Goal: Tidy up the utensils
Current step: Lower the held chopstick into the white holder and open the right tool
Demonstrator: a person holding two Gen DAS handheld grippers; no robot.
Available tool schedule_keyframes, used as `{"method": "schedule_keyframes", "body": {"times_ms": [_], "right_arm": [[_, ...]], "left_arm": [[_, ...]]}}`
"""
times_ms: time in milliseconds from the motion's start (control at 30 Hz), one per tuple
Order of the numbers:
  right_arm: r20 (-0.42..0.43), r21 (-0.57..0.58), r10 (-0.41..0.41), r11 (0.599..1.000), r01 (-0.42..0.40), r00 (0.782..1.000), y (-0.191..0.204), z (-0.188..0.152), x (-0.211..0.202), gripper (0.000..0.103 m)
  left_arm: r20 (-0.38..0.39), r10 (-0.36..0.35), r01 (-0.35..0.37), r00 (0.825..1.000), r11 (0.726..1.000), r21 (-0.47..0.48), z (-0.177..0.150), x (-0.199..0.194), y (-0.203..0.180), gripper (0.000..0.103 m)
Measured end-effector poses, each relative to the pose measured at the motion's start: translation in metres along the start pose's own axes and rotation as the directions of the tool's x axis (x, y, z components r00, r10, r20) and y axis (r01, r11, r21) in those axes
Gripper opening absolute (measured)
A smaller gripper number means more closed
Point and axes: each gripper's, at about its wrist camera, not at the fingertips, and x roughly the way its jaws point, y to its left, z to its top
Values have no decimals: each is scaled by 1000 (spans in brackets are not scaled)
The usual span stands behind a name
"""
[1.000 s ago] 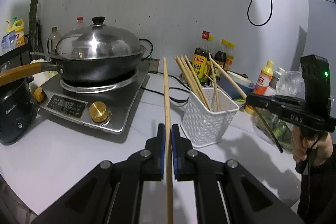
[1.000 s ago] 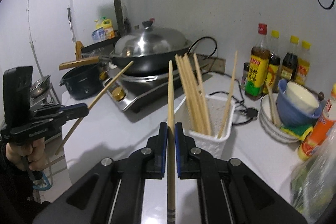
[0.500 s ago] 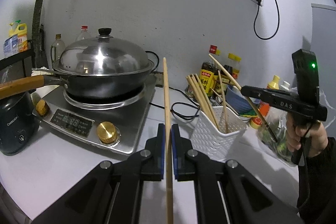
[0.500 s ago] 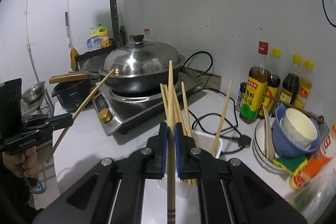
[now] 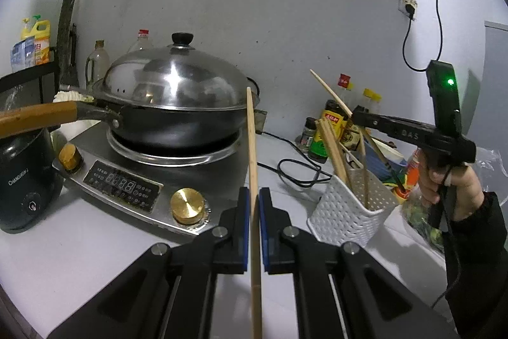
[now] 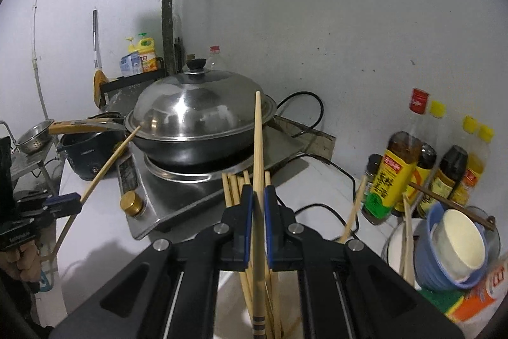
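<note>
My left gripper (image 5: 253, 202) is shut on a wooden chopstick (image 5: 252, 148) that points up and away over the counter. My right gripper (image 6: 258, 199) is shut on another chopstick (image 6: 258, 135). In the left wrist view the right gripper (image 5: 358, 115) hangs above the white perforated basket (image 5: 346, 212), which holds several chopsticks (image 5: 333, 148). In the right wrist view the basket is hidden under the jaws and only the chopstick tops (image 6: 233, 189) show. The left gripper (image 6: 74, 199) shows at the left edge with its chopstick (image 6: 109, 162).
A lidded wok (image 5: 171, 104) sits on an induction cooker (image 5: 133, 180). A dark electric pot (image 5: 22, 180) stands at the left. Sauce bottles (image 6: 400, 173), stacked bowls (image 6: 454, 250), a sponge (image 6: 444, 301) and a black cable (image 5: 298, 170) crowd the right side by the wall.
My right gripper has moved over the basket with its chopstick, so the basket now lies beneath it. My left gripper has drawn back and tilted up a little, still holding its chopstick.
</note>
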Motion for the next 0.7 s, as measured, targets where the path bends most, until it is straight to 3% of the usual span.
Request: {"method": "schedule_keyframes", "body": {"times_ms": [300,700], "right_arm": [[-53,-22,-23,1000,22,998,5,-12,34,6],[-114,-49,-43,998,38,993,11,-45,33,7]], "left_arm": [[-12,8,-9,1000,999,-47,-7,8,19,5],[-4,14,-14,1000,999,-47,-8,-3,11,5]]}}
